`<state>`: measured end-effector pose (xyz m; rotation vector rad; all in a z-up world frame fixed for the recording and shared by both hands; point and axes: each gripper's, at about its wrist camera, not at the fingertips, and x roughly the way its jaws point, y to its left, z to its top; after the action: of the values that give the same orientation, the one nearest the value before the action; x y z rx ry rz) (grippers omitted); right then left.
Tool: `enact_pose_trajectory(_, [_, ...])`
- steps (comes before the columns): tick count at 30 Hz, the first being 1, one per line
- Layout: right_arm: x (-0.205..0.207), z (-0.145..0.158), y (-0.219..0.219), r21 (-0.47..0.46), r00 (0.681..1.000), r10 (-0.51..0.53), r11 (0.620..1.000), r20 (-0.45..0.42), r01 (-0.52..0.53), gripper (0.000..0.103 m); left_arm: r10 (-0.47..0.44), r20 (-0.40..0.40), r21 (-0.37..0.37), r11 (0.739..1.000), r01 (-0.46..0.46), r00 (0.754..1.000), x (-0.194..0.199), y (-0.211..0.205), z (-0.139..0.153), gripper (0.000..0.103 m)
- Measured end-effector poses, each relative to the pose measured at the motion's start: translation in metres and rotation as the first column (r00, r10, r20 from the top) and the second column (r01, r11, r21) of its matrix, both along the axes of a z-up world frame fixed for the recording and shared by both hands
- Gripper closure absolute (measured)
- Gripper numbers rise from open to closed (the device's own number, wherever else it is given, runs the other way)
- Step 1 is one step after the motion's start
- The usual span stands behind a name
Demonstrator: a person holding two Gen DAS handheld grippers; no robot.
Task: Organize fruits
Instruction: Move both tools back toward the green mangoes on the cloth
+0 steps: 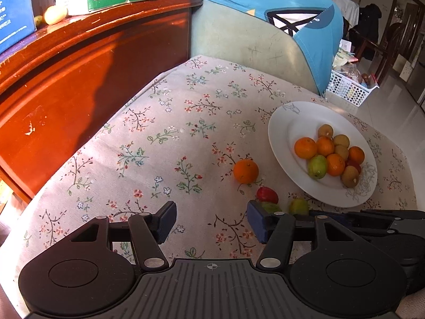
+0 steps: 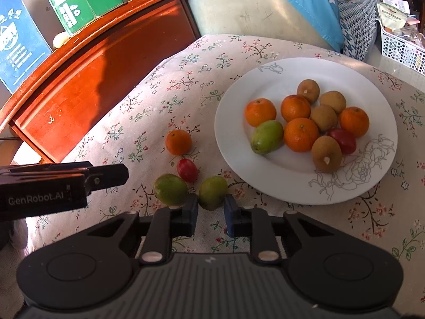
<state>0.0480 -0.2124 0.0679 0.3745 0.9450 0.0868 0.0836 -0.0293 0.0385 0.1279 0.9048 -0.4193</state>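
A white plate [image 2: 239, 143] holds several oranges, brown kiwis, a green fruit and a red one. It also shows in the left wrist view [image 1: 281, 143]. On the floral cloth beside it lie a loose orange [image 2: 178, 142], a red fruit [image 2: 187, 170] and two green fruits [image 2: 170, 189] [image 2: 212, 192]. My right gripper [image 2: 211, 214] is open, its fingertips either side of the near edge of the right-hand green fruit, not closed on it. My left gripper [image 1: 211, 219] is open and empty over bare cloth, left of the loose orange [image 1: 246, 171] and red fruit [image 1: 267, 194].
A red-brown wooden cabinet [image 2: 87, 85] with green and blue boxes stands at the left. A pale sofa back with blue cushion [image 1: 265, 26] is behind. A white perforated basket [image 2: 401, 47] sits far right. The left gripper's body [image 2: 53, 186] shows left of the fruits.
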Motion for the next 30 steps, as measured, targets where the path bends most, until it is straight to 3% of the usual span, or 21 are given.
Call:
enact_pose_trajectory(9, [-0.016, 0.021, -0.01, 0.023, 0.998, 0.014, 1.0, 0.054, -0.015, 0.088, -0.101, -0.005, -0.014, 0.995, 0.101, 0.995, -0.011, -0.019, -0.008, 0.047])
enact_pose_trajectory(14, [-0.017, 0.022, -0.015, 0.048, 0.999, 0.01, 0.999, 0.048, -0.012, 0.088, -0.124, -0.014, -0.012, 0.992, 0.124, 0.992, -0.01, -0.029, -0.015, 0.053])
enact_pose_trajectory(21, [-0.018, 0.015, -0.015, 0.068, 1.0, 0.019, 0.998, 0.007, -0.019, 0.084, -0.216, 0.019, 0.139, 0.967, 0.212, 0.976, -0.021, -0.035, -0.02, 0.054])
enact_pose_trajectory(25, [-0.019, 0.013, -0.01, 0.027, 1.0, 0.031, 0.999, 0.006, -0.031, 0.083, -0.185, 0.0, 0.094, 0.978, 0.184, 0.983, -0.016, -0.026, -0.019, 0.054])
enact_pose_trajectory(30, [-0.018, 0.013, -0.014, 0.009, 1.0, -0.01, 1.0, 0.008, 0.01, 0.081, -0.193, 0.002, 0.089, 0.977, 0.192, 0.981, -0.016, -0.029, -0.019, 0.054])
